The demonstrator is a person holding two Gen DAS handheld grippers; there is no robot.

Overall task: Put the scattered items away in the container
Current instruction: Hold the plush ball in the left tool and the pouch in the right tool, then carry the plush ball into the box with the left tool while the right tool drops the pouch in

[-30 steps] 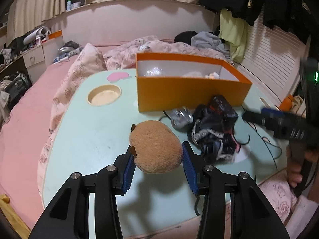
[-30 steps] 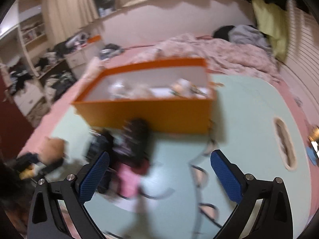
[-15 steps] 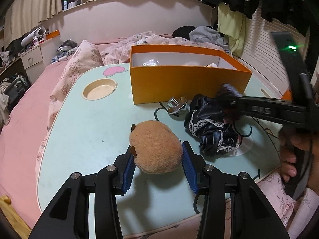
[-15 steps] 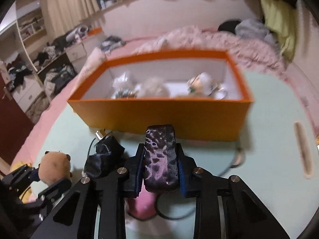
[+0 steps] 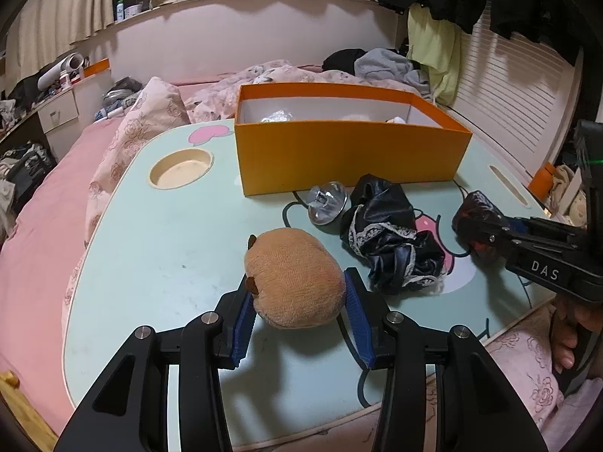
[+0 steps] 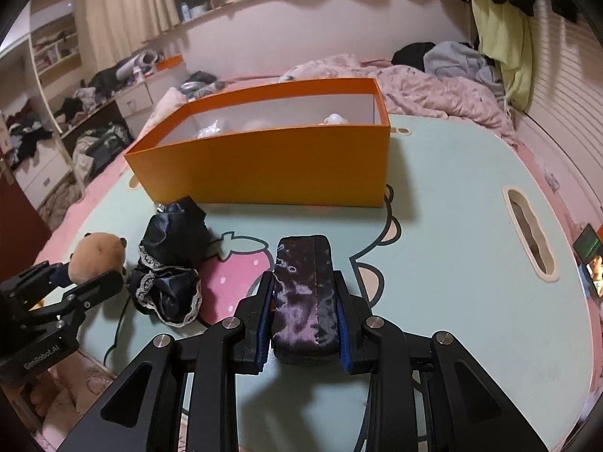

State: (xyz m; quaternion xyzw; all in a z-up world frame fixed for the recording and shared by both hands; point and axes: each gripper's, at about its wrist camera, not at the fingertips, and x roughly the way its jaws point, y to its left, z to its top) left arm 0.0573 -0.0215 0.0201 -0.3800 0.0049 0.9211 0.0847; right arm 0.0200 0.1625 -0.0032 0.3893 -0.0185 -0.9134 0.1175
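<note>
I'm gripping the plush toy (image 5: 296, 277) in my left gripper (image 5: 299, 314) and the purple pouch (image 6: 304, 293) in my right gripper (image 6: 303, 326), next lifting both into the orange box (image 5: 346, 158) at 12 o'clock.

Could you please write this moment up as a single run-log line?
left gripper: shut on brown plush toy | right gripper: shut on dark pouch | orange box: partly filled | black lace cloth, silver object: on table
</note>
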